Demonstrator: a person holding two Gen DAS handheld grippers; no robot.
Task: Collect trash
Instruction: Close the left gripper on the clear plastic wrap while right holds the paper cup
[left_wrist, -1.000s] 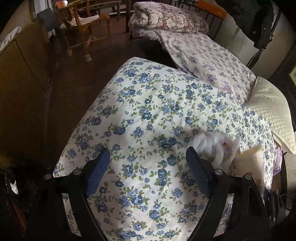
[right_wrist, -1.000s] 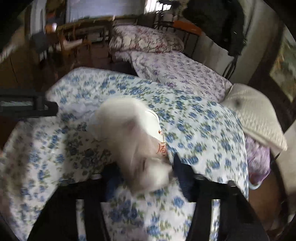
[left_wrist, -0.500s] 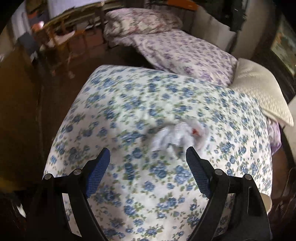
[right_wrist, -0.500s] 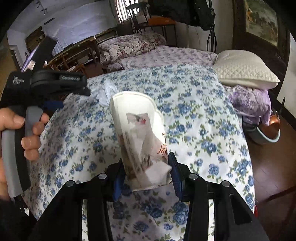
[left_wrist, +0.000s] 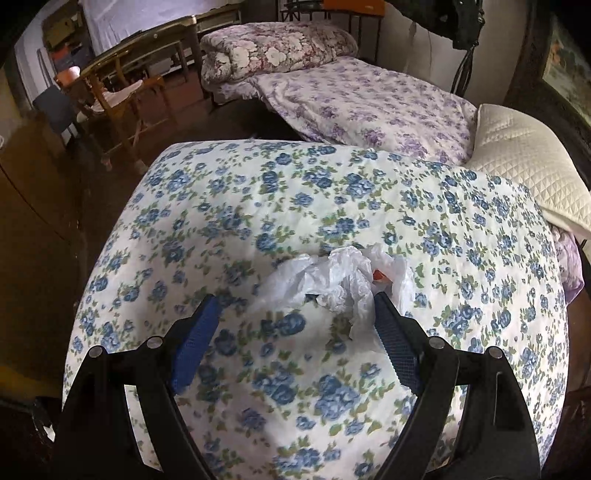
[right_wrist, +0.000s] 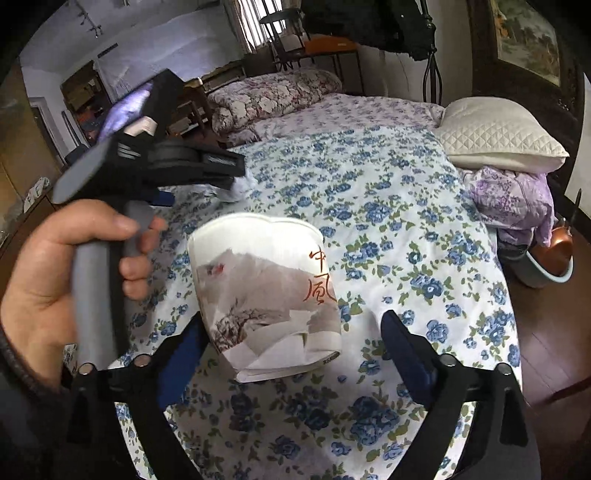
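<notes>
Crumpled white plastic bag: light, limp, slippery; between parted left gripper pads, pinch bunched middle; right gripper just opened, crushed printed paper cup loose between

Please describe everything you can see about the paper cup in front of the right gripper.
The paper cup is white, printed with a grey mountain-and-tree picture and red-brown characters. It looks like thin paper; its rim is dented out of round and its base is crushed and creased. It is tilted, mouth away from the camera, over the blue-flowered bedcover. It sits between the jaws of the right gripper, which have just been opening; the right pad stands clear of it.
</notes>
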